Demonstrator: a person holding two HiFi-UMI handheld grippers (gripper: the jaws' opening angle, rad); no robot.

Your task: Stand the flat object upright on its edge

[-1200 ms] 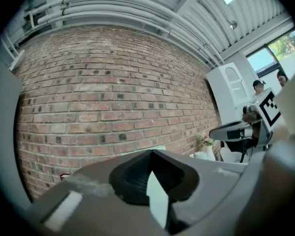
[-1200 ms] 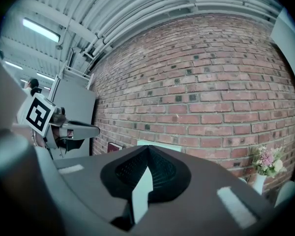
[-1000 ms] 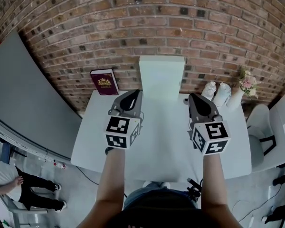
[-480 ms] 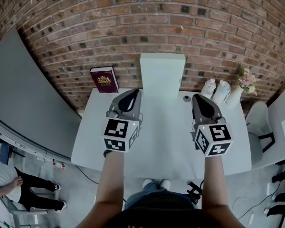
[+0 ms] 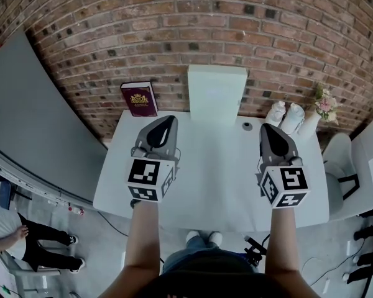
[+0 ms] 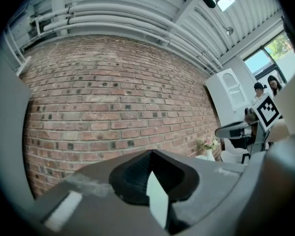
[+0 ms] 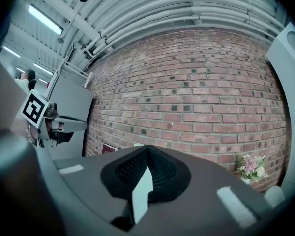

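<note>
Bare white table point(image 5: 214, 166) stretches between the left gripper point(image 5: 163, 120) and the right gripper point(image 5: 268, 128). Ahead, between them, an upright white board point(image 5: 216, 95) stands against the brick wall point(image 5: 193, 36). A maroon book point(image 5: 139, 99) stands ahead-left of the left gripper. Two white objects point(image 5: 285, 117) and a flower vase point(image 5: 311, 124) stand ahead-right of the right gripper.

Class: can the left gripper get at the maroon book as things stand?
Probably yes: the book stands just beyond the left gripper, with nothing between them. Its jaws are shut, so they would have to open first.

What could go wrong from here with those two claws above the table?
The maroon book stands on edge at the back corner of the table, so a bump from the shut left gripper might topple it. The flower vase stands at the far right; a wide swing of the right gripper could knock it over.
</note>
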